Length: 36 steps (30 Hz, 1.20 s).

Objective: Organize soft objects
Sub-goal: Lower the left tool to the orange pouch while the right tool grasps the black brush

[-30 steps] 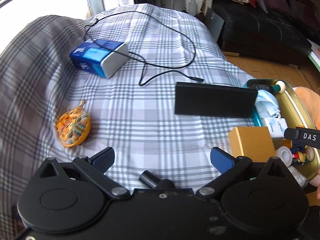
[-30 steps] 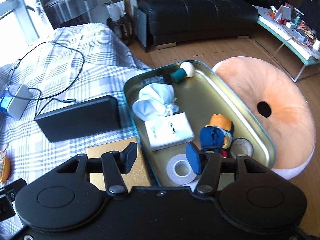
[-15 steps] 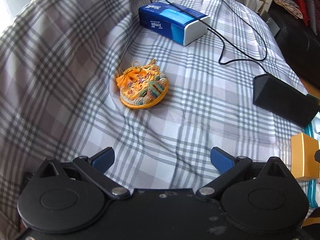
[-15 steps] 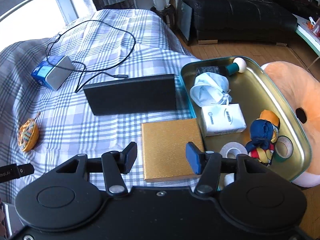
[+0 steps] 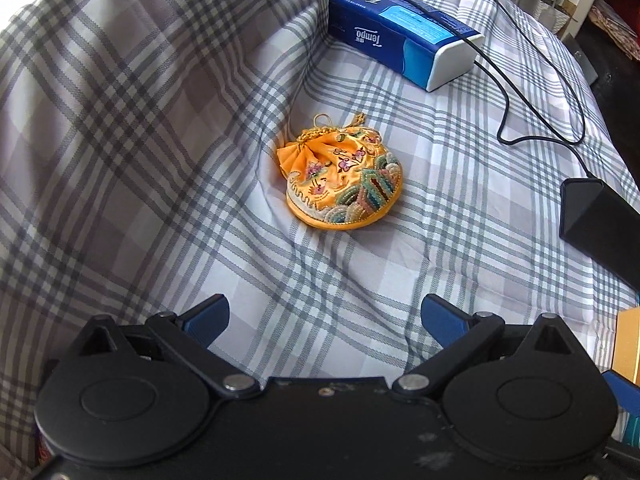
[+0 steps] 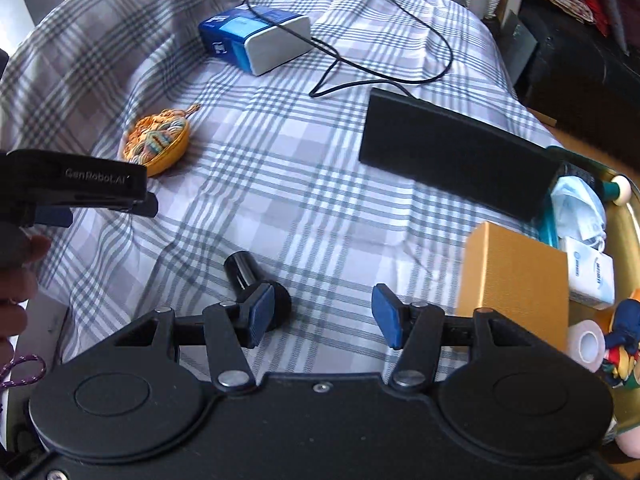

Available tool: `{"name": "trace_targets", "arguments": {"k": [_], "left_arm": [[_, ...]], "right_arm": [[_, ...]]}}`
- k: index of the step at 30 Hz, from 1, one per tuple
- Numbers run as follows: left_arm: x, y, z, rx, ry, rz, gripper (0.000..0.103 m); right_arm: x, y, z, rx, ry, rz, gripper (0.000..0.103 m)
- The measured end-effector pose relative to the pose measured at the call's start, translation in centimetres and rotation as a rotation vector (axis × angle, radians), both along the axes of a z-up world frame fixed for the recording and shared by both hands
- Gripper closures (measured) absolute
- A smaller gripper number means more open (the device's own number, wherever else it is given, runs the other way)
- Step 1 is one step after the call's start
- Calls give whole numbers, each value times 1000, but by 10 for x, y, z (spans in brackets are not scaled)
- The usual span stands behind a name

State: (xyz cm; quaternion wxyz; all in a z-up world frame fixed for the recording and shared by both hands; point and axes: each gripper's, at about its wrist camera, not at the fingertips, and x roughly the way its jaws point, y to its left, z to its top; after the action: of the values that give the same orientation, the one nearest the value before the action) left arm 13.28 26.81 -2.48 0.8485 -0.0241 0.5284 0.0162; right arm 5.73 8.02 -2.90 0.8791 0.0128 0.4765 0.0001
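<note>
Both grippers empty: left gripper (image 5: 324, 320) spread wide, short of round orange embroidered satin pouch (image 5: 343, 178); right gripper (image 6: 320, 316) part-open, farther off.

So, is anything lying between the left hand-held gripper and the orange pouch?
No. Only bare plaid cloth lies between the open left hand-held gripper and the pouch. The tissue box and cable lie beyond it.
</note>
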Motion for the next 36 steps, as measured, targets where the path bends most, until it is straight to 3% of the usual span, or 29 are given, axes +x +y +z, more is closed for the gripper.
{"name": "trace_targets", "arguments": {"k": [3, 11, 27, 33, 36], "left_arm": [[6, 5, -1, -3, 2, 15, 1], [19, 14, 4, -16, -8, 43, 1], [58, 15, 8, 4, -16, 59, 1], [76, 10, -1, 17, 9, 50, 1], [89, 5, -11, 12, 32, 37, 1]], "right_arm": [[6, 6, -2, 5, -5, 14, 42], [7, 12, -1, 57, -4, 43, 42], [25, 37, -34, -2, -18, 81, 41], [18, 48, -45, -86, -58, 156, 31], [21, 48, -46, -71, -46, 154, 25]]}}
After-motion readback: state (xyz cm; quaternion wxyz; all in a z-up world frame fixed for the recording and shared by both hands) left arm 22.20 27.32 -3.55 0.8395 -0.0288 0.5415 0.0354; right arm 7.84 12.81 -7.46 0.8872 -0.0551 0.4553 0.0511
